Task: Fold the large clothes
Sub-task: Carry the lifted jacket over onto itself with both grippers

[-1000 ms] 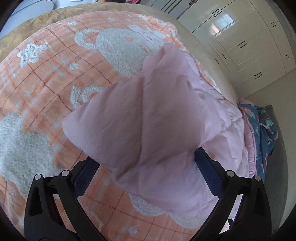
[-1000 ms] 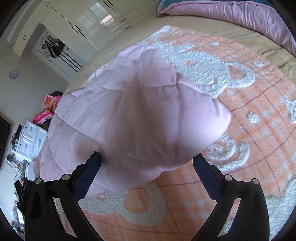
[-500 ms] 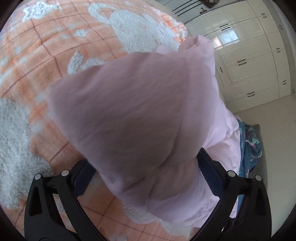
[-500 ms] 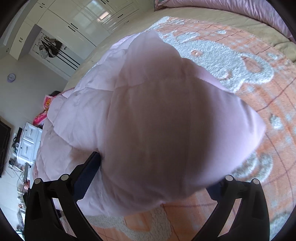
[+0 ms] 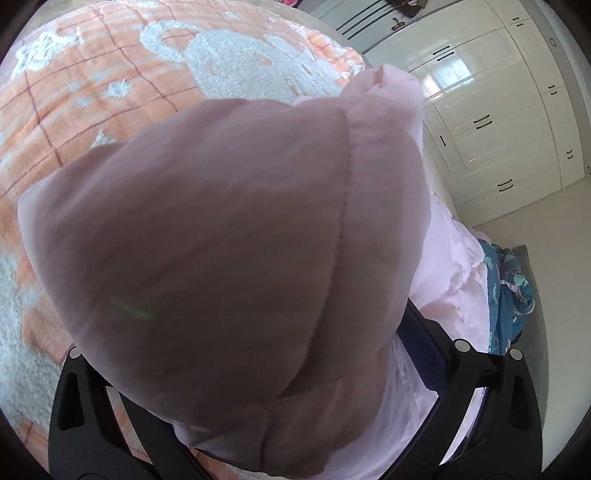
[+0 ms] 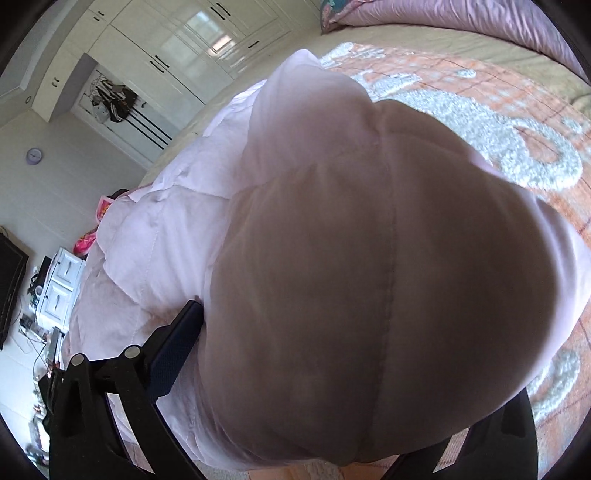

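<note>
A large pale pink quilted garment (image 5: 229, 258) fills most of the left wrist view, bunched up close to the camera. My left gripper (image 5: 251, 369) is shut on a fold of it; one dark blue finger pad (image 5: 421, 343) shows at the right, the other is hidden under cloth. In the right wrist view the same pink garment (image 6: 369, 277) bulges over my right gripper (image 6: 325, 354), which is shut on it; one blue pad (image 6: 173, 350) shows at the left. The rest of the garment trails back across the bed.
An orange checked blanket with white fluffy bear shapes (image 5: 110, 81) covers the bed. White wardrobes (image 5: 498, 122) stand beyond it. A blue patterned cloth (image 5: 509, 280) lies at the bed's edge. A white drawer unit (image 6: 59, 288) and a pink quilt (image 6: 461, 18) show in the right view.
Both grippers have lifted the pink garment and drawn it closer to the cameras. It now covers far more of each view and hides more of the blanket.
</note>
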`<state>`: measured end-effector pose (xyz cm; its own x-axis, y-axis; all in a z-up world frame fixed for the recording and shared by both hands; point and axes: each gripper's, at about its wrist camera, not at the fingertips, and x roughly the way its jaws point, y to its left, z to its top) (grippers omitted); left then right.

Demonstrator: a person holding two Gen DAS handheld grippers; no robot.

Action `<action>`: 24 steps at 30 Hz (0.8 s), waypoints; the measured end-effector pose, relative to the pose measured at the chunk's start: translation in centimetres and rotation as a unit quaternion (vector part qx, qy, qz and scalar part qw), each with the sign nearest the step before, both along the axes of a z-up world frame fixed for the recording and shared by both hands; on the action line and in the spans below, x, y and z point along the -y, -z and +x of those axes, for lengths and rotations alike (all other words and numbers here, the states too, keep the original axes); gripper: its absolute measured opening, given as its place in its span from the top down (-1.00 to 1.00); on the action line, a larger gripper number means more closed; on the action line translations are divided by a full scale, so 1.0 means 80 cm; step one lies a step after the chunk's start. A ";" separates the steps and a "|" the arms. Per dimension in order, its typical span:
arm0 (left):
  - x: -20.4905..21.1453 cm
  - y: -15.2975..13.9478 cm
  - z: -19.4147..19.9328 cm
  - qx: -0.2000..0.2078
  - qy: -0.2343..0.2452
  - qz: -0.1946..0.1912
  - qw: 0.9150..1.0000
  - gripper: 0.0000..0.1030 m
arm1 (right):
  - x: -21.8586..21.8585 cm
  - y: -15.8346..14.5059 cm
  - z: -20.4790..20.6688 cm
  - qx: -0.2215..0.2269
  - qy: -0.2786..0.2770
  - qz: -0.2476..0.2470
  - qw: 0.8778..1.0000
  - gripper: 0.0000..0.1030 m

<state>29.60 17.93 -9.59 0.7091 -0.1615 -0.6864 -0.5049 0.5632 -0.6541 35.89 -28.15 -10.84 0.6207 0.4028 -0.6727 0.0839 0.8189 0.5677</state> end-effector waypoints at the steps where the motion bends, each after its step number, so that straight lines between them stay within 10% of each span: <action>1: 0.000 -0.001 0.002 -0.001 0.000 0.002 1.000 -0.84 | -0.002 -0.001 0.001 0.003 -0.003 0.000 1.000 -0.74; 12: 0.005 -0.021 0.013 0.018 0.008 0.041 0.999 -0.30 | -0.031 -0.033 -0.009 0.058 -0.053 -0.054 0.995 0.00; 24: 0.025 -0.072 0.019 0.051 0.037 0.118 0.991 0.35 | -0.061 -0.068 -0.027 0.100 -0.091 -0.145 0.980 0.30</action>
<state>31.09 15.91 -3.83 0.7682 -0.0597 -0.6374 -0.3945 0.7400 -0.5447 33.70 -23.24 -5.43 0.6871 0.3293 -0.6477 -0.1674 0.9391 0.2999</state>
